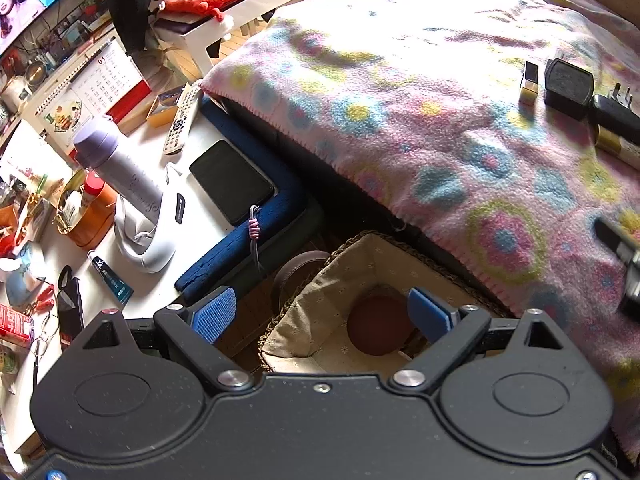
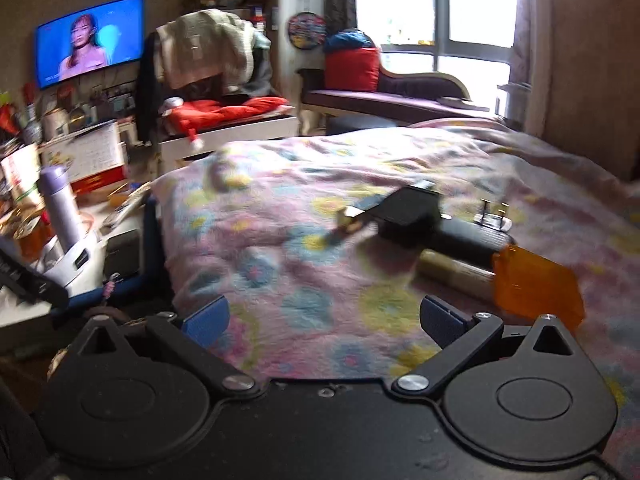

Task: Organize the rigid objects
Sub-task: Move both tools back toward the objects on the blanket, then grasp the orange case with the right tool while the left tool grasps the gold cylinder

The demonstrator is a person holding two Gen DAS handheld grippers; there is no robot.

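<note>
The left claw (image 1: 322, 314) hangs with its ribbed blue pads apart and empty over the woven basket (image 1: 280, 320), lined with beige cloth; a round dark-red object (image 1: 378, 330) already lies inside. The right claw (image 2: 324, 318) is also apart and empty over the fleece blanket (image 2: 280, 248). Far right on the bed, a black adapter (image 2: 408, 212), a gold tube (image 2: 456, 274) and an orange translucent box (image 2: 536, 286) remain, so much work seems left.

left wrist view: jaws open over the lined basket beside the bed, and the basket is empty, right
Not quite. The left wrist view shows the left gripper with its jaws open over the lined basket beside the bed, but the basket is not empty: a dark red round object lies in it.
</note>
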